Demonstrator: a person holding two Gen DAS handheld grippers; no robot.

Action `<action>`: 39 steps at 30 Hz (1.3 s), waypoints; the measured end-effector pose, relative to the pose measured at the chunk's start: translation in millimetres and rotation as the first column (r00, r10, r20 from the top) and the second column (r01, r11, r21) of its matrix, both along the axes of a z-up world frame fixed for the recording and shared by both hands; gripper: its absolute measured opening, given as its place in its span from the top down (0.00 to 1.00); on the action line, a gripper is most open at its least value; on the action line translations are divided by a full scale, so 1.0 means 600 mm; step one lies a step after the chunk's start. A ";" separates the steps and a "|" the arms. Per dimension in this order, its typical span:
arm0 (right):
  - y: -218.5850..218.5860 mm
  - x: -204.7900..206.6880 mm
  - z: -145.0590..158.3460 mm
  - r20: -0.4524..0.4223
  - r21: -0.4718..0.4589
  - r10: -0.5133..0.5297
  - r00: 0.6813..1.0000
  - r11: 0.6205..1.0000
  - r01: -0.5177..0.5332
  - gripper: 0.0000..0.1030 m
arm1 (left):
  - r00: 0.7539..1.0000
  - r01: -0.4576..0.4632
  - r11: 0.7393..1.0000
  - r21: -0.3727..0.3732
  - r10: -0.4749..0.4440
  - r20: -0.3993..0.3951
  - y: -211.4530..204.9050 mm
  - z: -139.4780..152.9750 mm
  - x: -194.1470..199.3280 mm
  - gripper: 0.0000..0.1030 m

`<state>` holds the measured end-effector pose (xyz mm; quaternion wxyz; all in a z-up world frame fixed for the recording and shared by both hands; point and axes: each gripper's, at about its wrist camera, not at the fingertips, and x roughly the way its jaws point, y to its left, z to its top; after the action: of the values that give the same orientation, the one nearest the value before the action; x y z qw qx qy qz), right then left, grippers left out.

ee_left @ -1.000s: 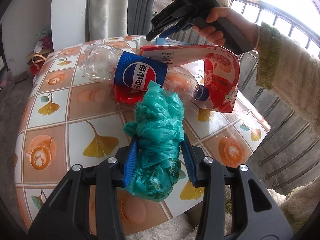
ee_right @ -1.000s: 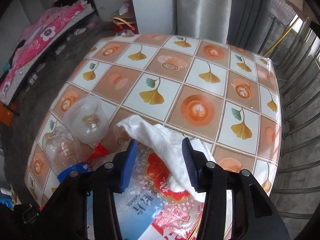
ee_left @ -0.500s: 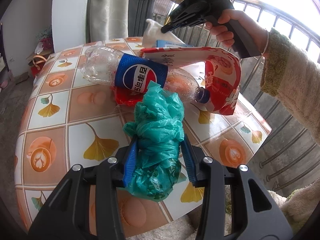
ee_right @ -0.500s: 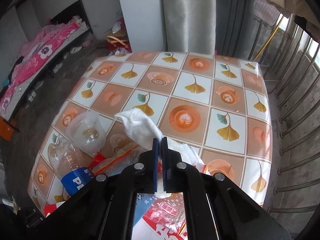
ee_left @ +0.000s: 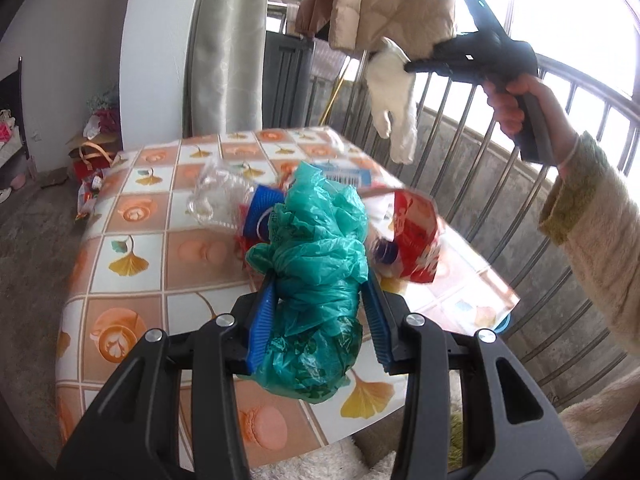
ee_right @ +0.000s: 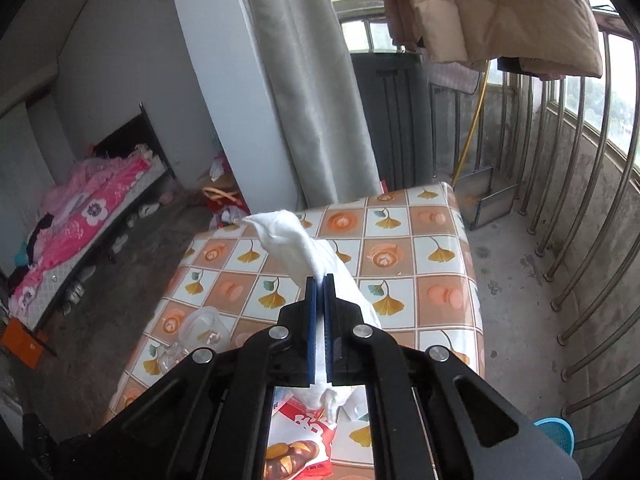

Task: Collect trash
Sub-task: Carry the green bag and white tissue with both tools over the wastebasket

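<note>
My left gripper (ee_left: 320, 300) is shut on a crumpled teal plastic bag (ee_left: 316, 264), held above the near edge of the tiled table (ee_left: 132, 248). My right gripper (ee_right: 319, 280) is shut on a white tissue (ee_right: 292, 240) and holds it high above the table; it also shows in the left wrist view (ee_left: 408, 67) with the tissue (ee_left: 394, 108) hanging from it. A clear Pepsi bottle (ee_left: 224, 196) and a red snack bag (ee_left: 416, 236) lie on the table behind the teal bag. The snack bag also shows below the right gripper (ee_right: 300, 440).
A clear plastic cup (ee_right: 202, 326) lies on the table's left side. A metal railing (ee_right: 580, 240) runs along the right. A grey curtain (ee_right: 304, 92) and a hanging jacket (ee_right: 500, 8) are behind the table. A blue basket (ee_right: 554, 434) stands on the floor at the right.
My right gripper has closed on the white tissue and lifted it high off the table. My left gripper has risen and tilted back with the teal bag.
</note>
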<state>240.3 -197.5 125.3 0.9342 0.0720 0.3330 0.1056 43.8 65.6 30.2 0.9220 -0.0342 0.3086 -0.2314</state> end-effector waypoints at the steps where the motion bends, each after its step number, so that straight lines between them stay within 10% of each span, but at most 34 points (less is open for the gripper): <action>1: -0.009 -0.015 0.007 0.015 0.012 -0.004 1.000 1.000 0.004 0.97 | 1.000 0.000 1.000 -0.011 0.000 0.012 0.003 0.008 -0.002 0.62; 20: -0.175 -0.280 0.023 0.105 0.178 -0.136 0.985 0.977 0.116 0.97 | 0.969 0.217 0.973 -0.077 -0.206 0.133 -0.110 0.114 -0.006 0.62; 39: -0.398 -0.435 -0.094 -0.007 0.287 -0.453 0.892 0.853 0.435 0.97 | 0.833 0.532 0.842 -0.087 -0.539 -0.122 -0.493 0.069 0.075 0.62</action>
<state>-20.7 -436.5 69.1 0.9232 0.2752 0.2603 -0.0646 89.0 -230.5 71.8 0.7949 0.0146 0.3648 -0.4846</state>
